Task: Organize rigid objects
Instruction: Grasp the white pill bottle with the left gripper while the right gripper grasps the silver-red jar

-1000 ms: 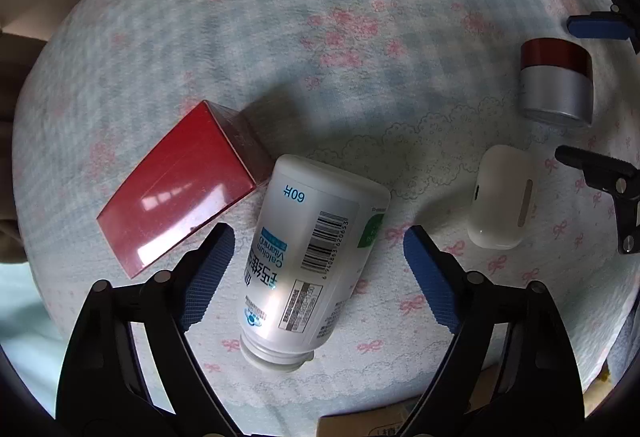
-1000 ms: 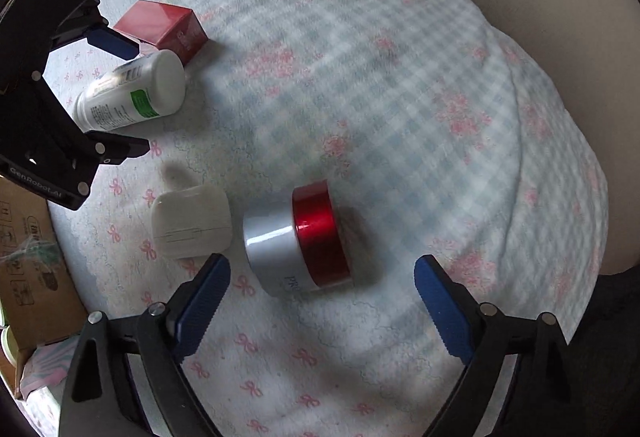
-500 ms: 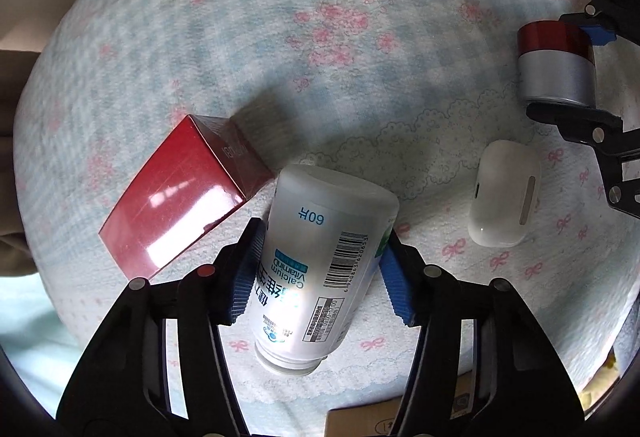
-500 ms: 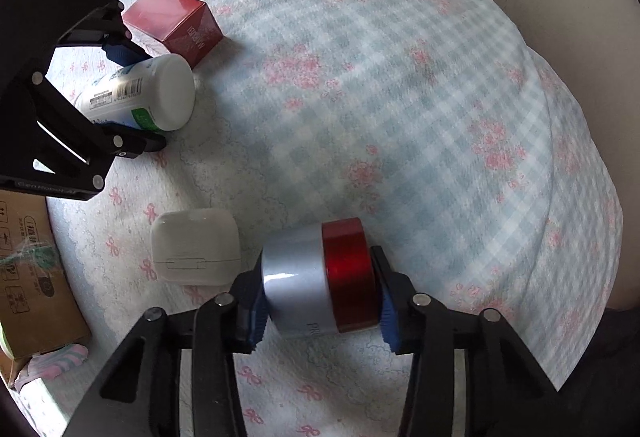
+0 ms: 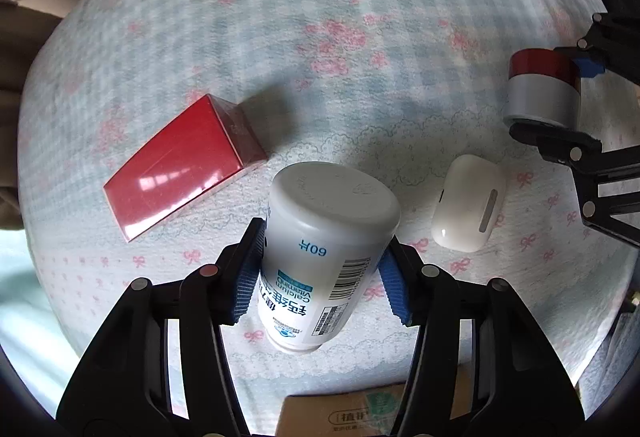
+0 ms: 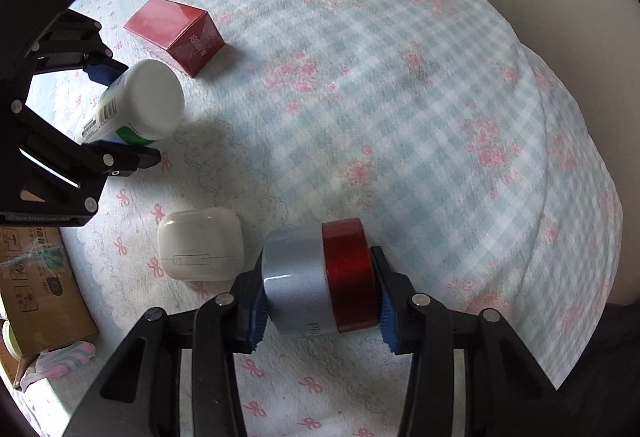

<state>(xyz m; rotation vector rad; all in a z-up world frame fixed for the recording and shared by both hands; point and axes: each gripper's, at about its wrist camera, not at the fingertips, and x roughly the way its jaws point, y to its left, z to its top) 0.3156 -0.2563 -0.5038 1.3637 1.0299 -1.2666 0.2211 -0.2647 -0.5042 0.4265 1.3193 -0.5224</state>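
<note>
Vitamin bottle (image 5: pixel 320 257), smooth white plastic printed "Calcium Vitamin" and "60", sits pinched between the left gripper (image 5: pixel 320 273) pads, its flat base toward the camera, the glossy red carton (image 5: pixel 180 173) beyond the left jaw. Jar (image 6: pixel 320 277), matte silver with a shiny red band and lettering probably "PRO", is clamped in the right gripper (image 6: pixel 320 309). Rounded white earbud case (image 6: pixel 200 249) lies just outside its left jaw on the checked floral cloth (image 6: pixel 400 97).
</note>
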